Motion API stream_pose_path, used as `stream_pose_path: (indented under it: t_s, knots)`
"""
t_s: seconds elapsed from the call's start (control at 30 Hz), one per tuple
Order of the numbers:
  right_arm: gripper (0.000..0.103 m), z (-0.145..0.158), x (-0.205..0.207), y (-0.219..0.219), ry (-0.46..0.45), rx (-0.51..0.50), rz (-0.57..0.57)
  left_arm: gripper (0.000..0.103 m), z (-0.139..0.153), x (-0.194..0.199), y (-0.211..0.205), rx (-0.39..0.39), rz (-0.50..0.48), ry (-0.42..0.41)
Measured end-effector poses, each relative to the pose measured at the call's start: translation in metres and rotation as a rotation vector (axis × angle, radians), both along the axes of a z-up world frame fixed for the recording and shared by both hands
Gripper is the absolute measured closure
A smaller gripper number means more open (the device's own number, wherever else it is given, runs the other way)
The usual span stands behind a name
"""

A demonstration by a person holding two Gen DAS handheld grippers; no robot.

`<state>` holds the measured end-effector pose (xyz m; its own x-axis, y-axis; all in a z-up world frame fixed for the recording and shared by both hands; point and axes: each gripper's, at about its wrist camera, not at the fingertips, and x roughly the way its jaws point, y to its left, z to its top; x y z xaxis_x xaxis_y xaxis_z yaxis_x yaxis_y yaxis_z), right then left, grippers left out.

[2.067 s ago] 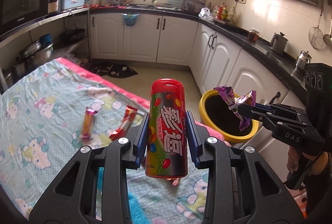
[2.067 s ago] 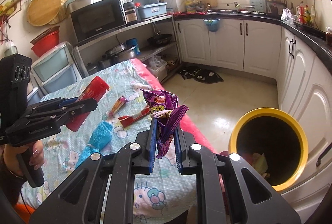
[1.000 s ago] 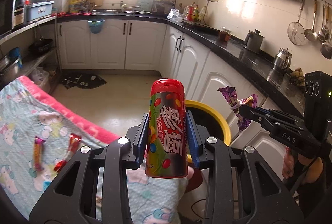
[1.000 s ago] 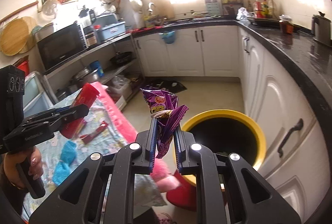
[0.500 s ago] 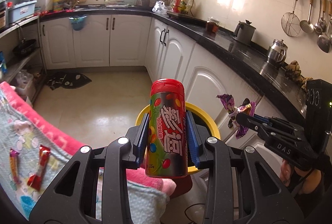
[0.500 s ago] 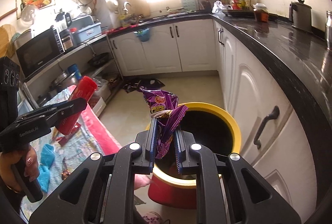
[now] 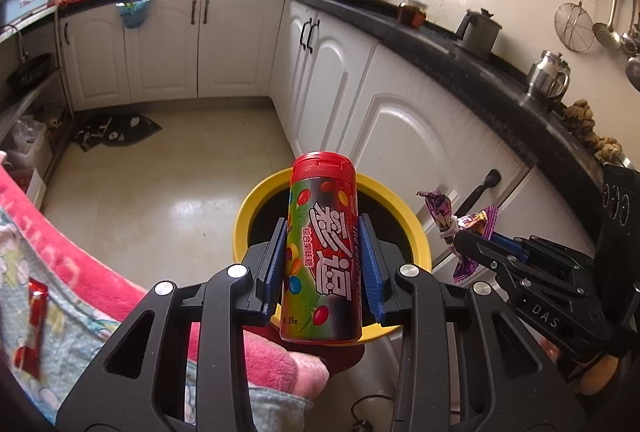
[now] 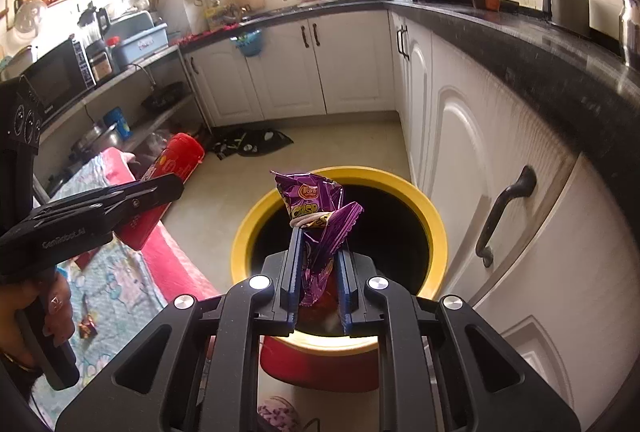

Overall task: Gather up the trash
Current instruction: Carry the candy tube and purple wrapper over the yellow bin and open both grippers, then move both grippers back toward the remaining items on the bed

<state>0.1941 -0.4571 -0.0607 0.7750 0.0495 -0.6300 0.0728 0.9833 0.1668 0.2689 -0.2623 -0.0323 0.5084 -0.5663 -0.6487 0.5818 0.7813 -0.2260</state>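
Note:
My left gripper is shut on a red-capped candy tube, held upright in front of the yellow-rimmed trash bin. My right gripper is shut on a crumpled purple snack wrapper, held over the bin's open mouth. In the left wrist view the right gripper with the wrapper sits at the bin's right rim. In the right wrist view the left gripper with the tube is left of the bin.
White cabinets under a black counter stand close behind the bin. The table with a pink-edged cartoon cloth is at left, with a red wrapper and a small wrapper on it. A dark mat lies on the tiled floor.
Both grippers have swung away from the table toward the bin, still holding the tube and the wrapper. The bin is now nearer, and the wrapper is over its opening.

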Motion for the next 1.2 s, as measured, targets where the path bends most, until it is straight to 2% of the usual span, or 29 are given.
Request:
stream_pose_path:
  t_s: [0.33,0.67,0.73,0.77,0.97,1.13,1.2]
  knots:
    - [0.087,-0.028,0.017,-0.006,0.072,-0.002,-0.015,0.076,-0.035,0.023,-0.021,0.024,-0.019,0.097]
    - [0.083,-0.043,0.032,-0.011,0.111,0.016,-0.036,0.075,-0.05,0.037,-0.031,0.038,-0.021,0.13]
    - [0.078,-0.045,0.035,-0.012,0.12,0.013,-0.037,0.058,-0.051,0.038,-0.03,0.034,-0.012,0.128]
    - [0.072,-0.046,0.036,-0.012,0.123,0.011,-0.043,0.056,-0.051,0.038,-0.029,0.032,-0.008,0.127]
    - [0.053,-0.051,0.033,-0.016,0.125,0.017,-0.067,0.041,-0.047,0.035,-0.019,0.051,0.022,0.111]
    - [0.043,-0.046,0.027,-0.014,0.104,0.008,-0.081,0.022,-0.041,0.033,-0.003,0.062,0.064,0.102]
    - [0.036,-0.043,0.024,-0.012,0.093,0.005,-0.085,0.015,-0.039,0.032,0.002,0.06,0.077,0.101]
